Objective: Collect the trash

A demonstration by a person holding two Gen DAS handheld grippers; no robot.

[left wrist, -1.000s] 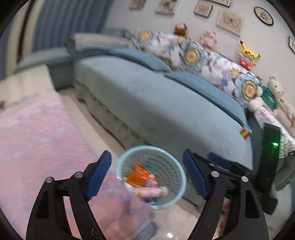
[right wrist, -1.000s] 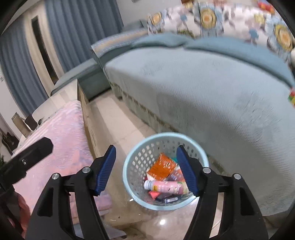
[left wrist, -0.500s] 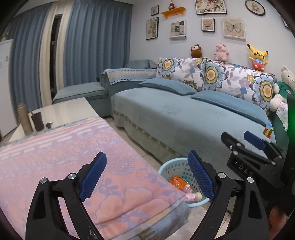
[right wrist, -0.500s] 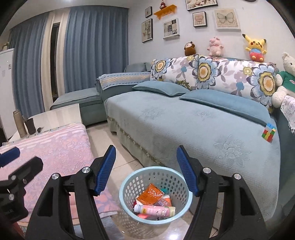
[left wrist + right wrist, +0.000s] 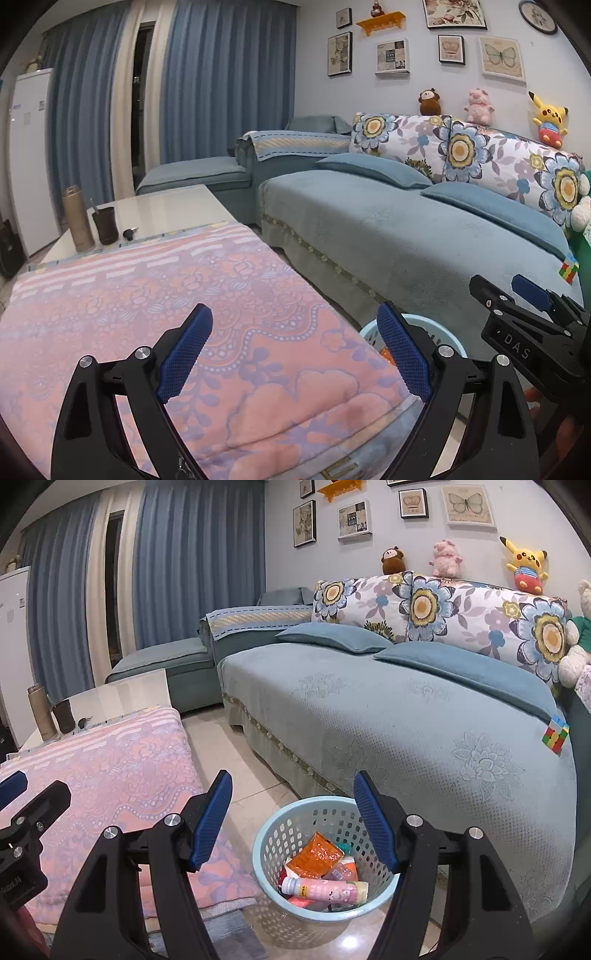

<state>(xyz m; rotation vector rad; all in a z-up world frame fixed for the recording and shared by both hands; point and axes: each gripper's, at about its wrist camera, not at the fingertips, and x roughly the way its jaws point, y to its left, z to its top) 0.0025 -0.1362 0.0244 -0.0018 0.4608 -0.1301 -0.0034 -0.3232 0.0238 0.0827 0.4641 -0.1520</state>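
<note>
1. The left tool (image 5: 293, 354) hangs over the near end of the bench (image 5: 166, 206), its blue pads spread wide apart with nothing between them.
2. The right tool (image 5: 291, 818) sits to the right of the bench, above the floor, with its jaws apart and empty; through the gap between them, the floor and the basket's rim are visible.
3. A pale blue perforated basket (image 5: 269, 834) stands on the tiled floor (image 5: 236, 760) between the bench and the sofa (image 5: 369, 709).
4. The trash lies inside that basket: an orange packet (image 5: 314, 856) leans on top, and a pink bottle (image 5: 325, 888) with a white cap lies on its side beneath it, among other scraps too jumbled to identify.
5. In the left wrist view, only a sliver of the basket's rim shows behind the right-hand pad, past the corner of the bench.
6. A pink patterned cloth (image 5: 166, 295) covers the near half of the bench.
7. At the far bare end of the bench stand a tall tan flask (image 5: 77, 218) and a dark cup (image 5: 105, 225), close together.
8. A colourful puzzle cube (image 5: 555, 736) rests on the right end of the sofa seat.
</note>
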